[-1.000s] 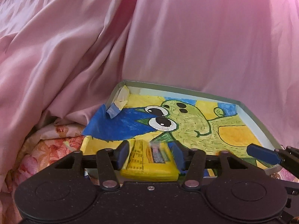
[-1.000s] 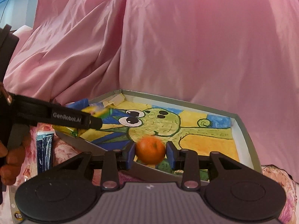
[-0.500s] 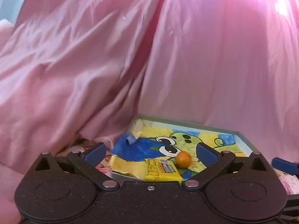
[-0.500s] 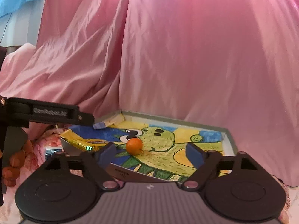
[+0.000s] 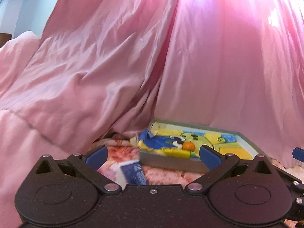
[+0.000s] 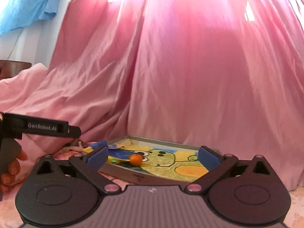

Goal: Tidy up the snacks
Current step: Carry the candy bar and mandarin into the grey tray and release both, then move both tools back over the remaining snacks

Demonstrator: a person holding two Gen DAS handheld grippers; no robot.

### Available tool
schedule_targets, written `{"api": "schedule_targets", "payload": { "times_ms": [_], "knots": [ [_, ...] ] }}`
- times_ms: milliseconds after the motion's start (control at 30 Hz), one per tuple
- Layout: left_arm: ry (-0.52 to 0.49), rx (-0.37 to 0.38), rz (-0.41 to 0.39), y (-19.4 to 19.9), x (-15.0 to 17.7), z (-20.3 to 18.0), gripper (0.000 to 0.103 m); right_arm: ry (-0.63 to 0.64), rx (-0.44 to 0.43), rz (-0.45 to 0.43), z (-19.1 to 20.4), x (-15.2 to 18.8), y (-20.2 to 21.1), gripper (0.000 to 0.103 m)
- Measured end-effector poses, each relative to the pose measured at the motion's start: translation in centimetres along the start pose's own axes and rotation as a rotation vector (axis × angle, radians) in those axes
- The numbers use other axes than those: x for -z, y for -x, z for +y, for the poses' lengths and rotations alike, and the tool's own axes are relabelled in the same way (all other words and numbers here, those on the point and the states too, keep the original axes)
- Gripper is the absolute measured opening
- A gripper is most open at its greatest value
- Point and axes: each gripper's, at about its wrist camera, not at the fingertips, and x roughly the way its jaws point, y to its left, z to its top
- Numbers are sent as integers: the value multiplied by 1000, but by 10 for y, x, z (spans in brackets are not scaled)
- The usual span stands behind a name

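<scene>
Both grippers, left (image 5: pixel 153 154) and right (image 6: pixel 153 156), are sitting with jaws released and empty; right's still opening. Orange (image 6: pixel 136 159) and yellow pack (image 5: pixel 177 153) are lying in the tray (image 6: pixel 121 172) ahead of the jaws, while the blue packet (image 5: pixel 134 172) is waiting between the left jaws, probably next.

**Home bedroom, on a bed**

Pink satin sheet (image 6: pixel 190 76) draped across the back like a curtain or tent, pink quilt (image 5: pixel 47 95) bunched at left, floral bedspread (image 5: pixel 121 152) underneath. Pale wall (image 6: pixel 38 43) with blue cloth (image 6: pixel 24 3) hanging. Hand-coloured cartoon box (image 6: pixel 161 163) lies on the bed.
</scene>
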Motion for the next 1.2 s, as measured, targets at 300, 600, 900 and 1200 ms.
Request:
{"api": "schedule_targets", "payload": {
  "times_ms": [300,600,900,1200],
  "knots": [
    [26,29,35,44,45,18,102,-1,-5,63,24,25,44,103],
    [16,20,77,60,87,27,102,6,6,207,41,66,67,103],
    [38,11,157,66,122,36,102,-20,35,315,46,92,79,103],
    [-8,33,220,58,134,33,102,-73,76,418,47,111,80,103]
  ]
}}
